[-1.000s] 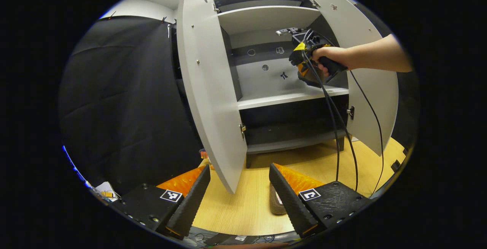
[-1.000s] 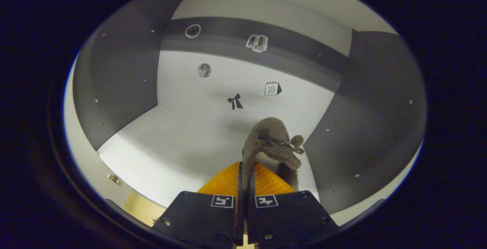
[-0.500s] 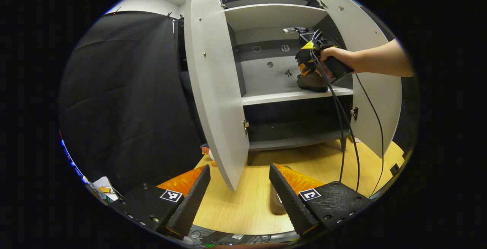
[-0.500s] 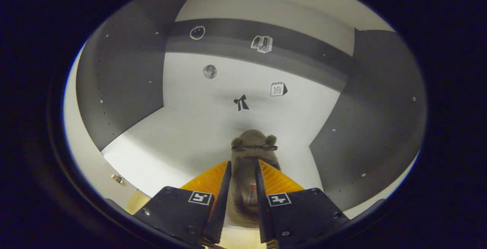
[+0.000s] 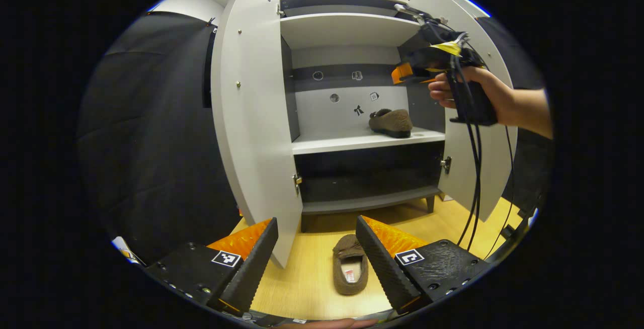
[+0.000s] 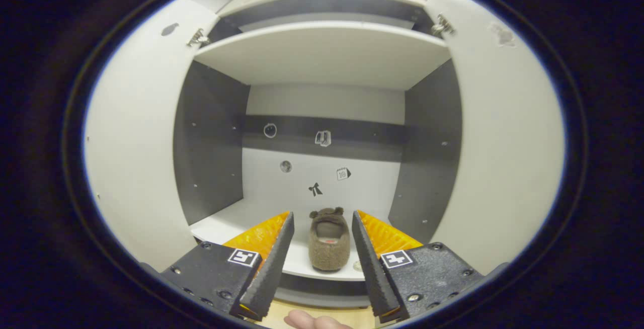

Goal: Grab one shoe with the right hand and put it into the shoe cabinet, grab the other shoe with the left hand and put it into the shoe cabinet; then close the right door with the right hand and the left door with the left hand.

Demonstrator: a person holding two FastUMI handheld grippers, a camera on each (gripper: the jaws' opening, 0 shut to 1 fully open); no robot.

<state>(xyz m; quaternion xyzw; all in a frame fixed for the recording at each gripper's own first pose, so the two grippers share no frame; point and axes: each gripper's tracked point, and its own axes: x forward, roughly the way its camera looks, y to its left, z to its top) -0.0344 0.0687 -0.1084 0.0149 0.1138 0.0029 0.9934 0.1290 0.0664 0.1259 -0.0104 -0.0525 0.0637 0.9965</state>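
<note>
A brown fuzzy slipper (image 5: 391, 121) (image 6: 328, 239) rests on the middle shelf (image 5: 352, 142) of the open shoe cabinet, toward its right side. My right gripper (image 6: 318, 236) is open and drawn back in front of that shelf, apart from the slipper; a hand (image 5: 455, 87) holds that gripper up by the right door in the left gripper view. The second brown slipper (image 5: 350, 270) lies on the wooden floor in front of the cabinet. My left gripper (image 5: 317, 233) is open above it, the slipper showing between its fingers.
Both cabinet doors stand open: the left door (image 5: 251, 117) swings out toward me, the right door (image 5: 483, 168) sits behind the hanging cables (image 5: 473, 178). An upper shelf (image 6: 322, 52) and a dark lower shelf (image 5: 367, 198) are bare. Black cloth hangs on the left.
My right gripper opened, let go of the slipper on the middle shelf and pulled back out of the cabinet. The left gripper tipped down, bringing the floor slipper fully into view.
</note>
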